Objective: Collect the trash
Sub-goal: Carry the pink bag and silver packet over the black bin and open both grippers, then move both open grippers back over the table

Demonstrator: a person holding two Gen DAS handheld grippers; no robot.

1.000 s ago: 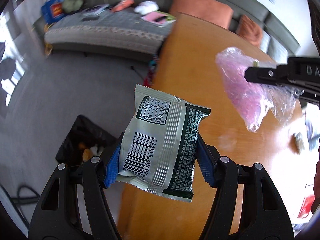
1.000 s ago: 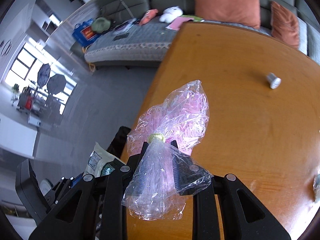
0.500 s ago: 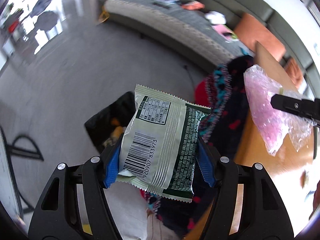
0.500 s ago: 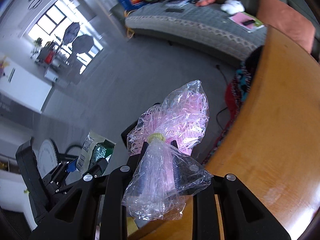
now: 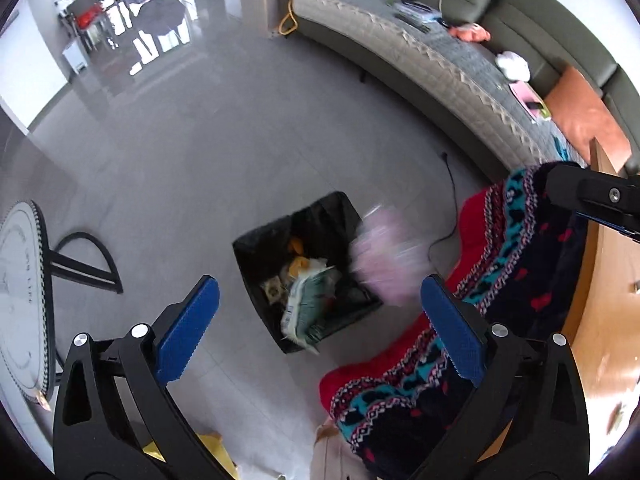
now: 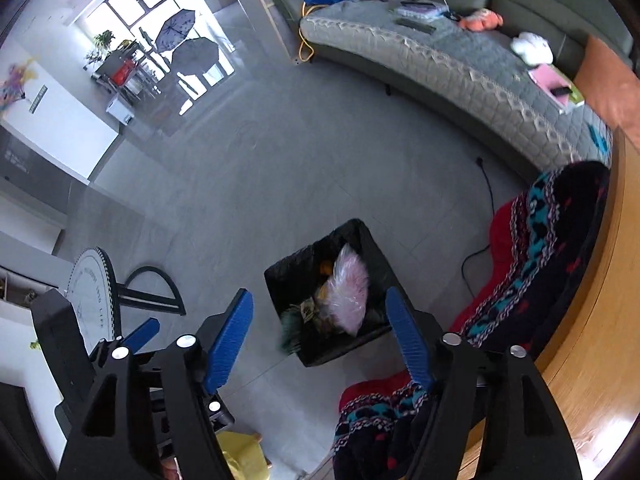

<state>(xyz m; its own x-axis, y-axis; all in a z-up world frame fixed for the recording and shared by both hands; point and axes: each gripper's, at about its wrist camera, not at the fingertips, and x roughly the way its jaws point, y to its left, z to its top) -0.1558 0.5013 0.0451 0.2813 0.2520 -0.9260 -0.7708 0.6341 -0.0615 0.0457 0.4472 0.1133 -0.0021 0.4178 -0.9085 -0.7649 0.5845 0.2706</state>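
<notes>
Both claws hang wide apart and hold nothing above the black-lined trash bin [image 5: 308, 272] on the grey floor: the left gripper [image 5: 320, 324] and the right gripper [image 6: 320, 336]. The snack wrapper [image 5: 306, 308] lies against the bin's near rim and the pink plastic bag [image 6: 349, 292] is dropping in, blurred. The drop step looks finished; next, I judge, both claws should turn right to the wooden table [image 6: 592, 360] for any remaining litter.

left hand-held gripper [image 5: 320, 308] | black frame, blue ribbed pads (silver screws) | right hand-held gripper [image 6: 320, 334] alike
</notes>
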